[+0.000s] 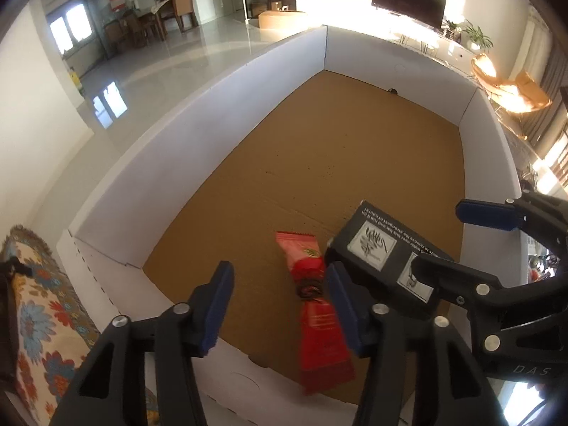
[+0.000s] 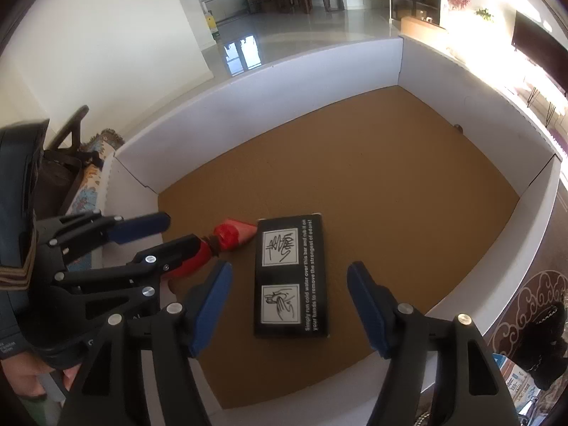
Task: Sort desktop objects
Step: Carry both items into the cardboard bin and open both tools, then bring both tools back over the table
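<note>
Two things inside one white-walled cardboard tray (image 2: 291, 67): one black box (image 2: 291, 277) and one red wrapper packet (image 1: 316, 305).

Black box flat on the brown floor of the tray, printed face up, with two white picture panels and a line of white text along one long edge. Long axis running from the near wall toward the far wall in the right wrist view, short ends facing near and far.

Red packet just left of the box, near the tray's left front corner. Long axis likewise near to far in the left wrist view, far end leaning slightly left; pinched or tied around the middle, possibly by a dark band, blurred.

Two grippers, each with two blue-padded fingers. Left gripper (image 1: 280, 305) spread, nothing pinched, packet below and between the pads but apart from them. Right gripper (image 2: 289, 305) spread wide above the near end of the box, pads clear of it on both sides.
</note>
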Demonstrator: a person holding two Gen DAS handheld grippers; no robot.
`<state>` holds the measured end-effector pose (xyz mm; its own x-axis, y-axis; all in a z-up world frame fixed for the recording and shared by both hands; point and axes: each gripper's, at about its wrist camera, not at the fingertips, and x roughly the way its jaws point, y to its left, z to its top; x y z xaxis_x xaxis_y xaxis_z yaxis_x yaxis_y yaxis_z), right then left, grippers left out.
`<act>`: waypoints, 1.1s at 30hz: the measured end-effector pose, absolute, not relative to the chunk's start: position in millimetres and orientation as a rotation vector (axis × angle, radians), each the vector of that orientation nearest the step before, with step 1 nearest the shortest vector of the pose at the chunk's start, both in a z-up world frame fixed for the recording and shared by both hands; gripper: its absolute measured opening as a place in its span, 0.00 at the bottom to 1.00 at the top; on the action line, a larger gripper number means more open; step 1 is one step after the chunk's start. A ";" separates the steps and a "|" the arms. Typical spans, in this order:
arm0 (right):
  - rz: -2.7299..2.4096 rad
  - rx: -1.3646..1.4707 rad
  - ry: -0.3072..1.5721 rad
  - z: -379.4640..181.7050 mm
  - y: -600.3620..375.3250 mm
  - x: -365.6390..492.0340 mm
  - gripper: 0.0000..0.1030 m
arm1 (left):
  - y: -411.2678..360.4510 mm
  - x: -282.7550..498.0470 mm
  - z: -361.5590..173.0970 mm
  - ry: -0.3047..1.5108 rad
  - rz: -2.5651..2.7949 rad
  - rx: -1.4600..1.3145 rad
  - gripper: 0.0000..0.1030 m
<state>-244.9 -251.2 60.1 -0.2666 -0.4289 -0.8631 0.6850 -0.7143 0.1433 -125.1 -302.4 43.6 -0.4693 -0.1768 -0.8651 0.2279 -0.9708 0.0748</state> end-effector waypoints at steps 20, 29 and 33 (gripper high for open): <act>-2.141 1.059 0.441 67.6 -217.5 -194.3 0.76 | -280.2 -101.4 50.4 -0.066 -2.581 1.353 0.65; -2.604 0.935 0.183 129.4 -30.1 -125.0 1.00 | -166.2 -1.7 136.7 0.134 -3.013 1.069 1.00; -2.734 1.188 0.052 92.8 68.6 -95.4 1.00 | -90.4 29.3 120.7 0.108 -3.107 1.224 1.00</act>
<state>-95.4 68.6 92.8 -0.6716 -0.1325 -0.7290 0.1599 -0.9866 0.0320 29.3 -90.4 120.7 -0.7145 0.2078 -0.6681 -0.1611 -0.9781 -0.1320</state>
